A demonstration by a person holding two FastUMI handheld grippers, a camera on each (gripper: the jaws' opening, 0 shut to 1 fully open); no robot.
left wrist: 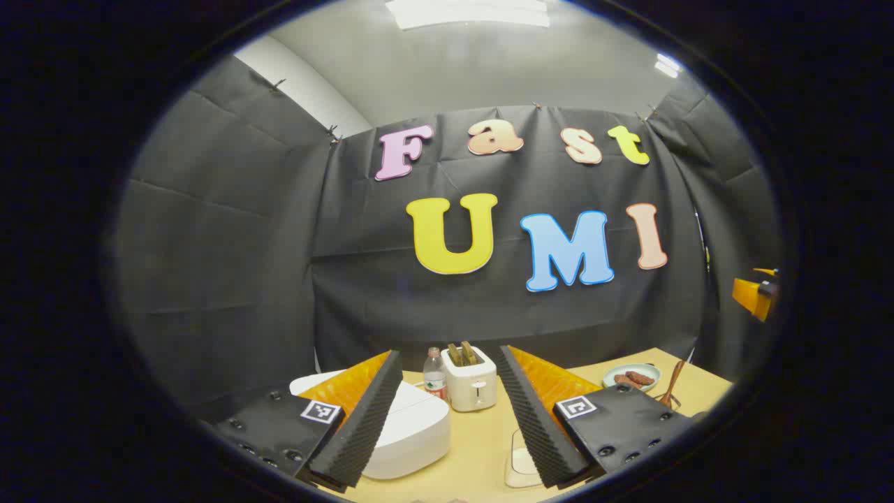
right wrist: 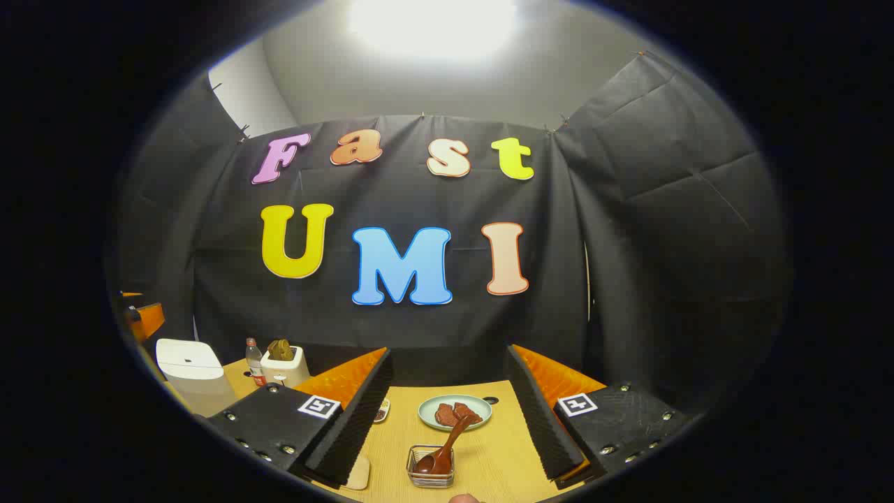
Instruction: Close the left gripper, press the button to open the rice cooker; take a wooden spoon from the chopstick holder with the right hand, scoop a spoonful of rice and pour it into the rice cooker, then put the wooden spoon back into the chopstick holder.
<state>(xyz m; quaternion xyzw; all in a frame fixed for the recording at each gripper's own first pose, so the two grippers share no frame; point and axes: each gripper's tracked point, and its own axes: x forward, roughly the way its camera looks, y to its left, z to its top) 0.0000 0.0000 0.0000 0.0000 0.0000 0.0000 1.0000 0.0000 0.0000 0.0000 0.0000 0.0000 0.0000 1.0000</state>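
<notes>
The white rice cooker [left wrist: 412,426] stands with its lid down at the lower left of the left gripper view, partly behind my left finger. My left gripper [left wrist: 449,351] is open above the table with nothing between its fingers. In the right gripper view the wooden spoon [right wrist: 447,441] leans in a small wire holder [right wrist: 431,474], just ahead of my right gripper [right wrist: 448,351], which is open and holds nothing. The cooker [right wrist: 192,374] also stands far left there. The spoon's handle [left wrist: 674,385] shows at the right of the left gripper view.
A toaster [left wrist: 471,381] with bread and a water bottle [left wrist: 434,374] stand behind the cooker. A plate of reddish food [right wrist: 454,412] lies behind the holder. A pale flat object [left wrist: 520,461] rests on the wooden table [right wrist: 489,454]. Black cloth walls surround it.
</notes>
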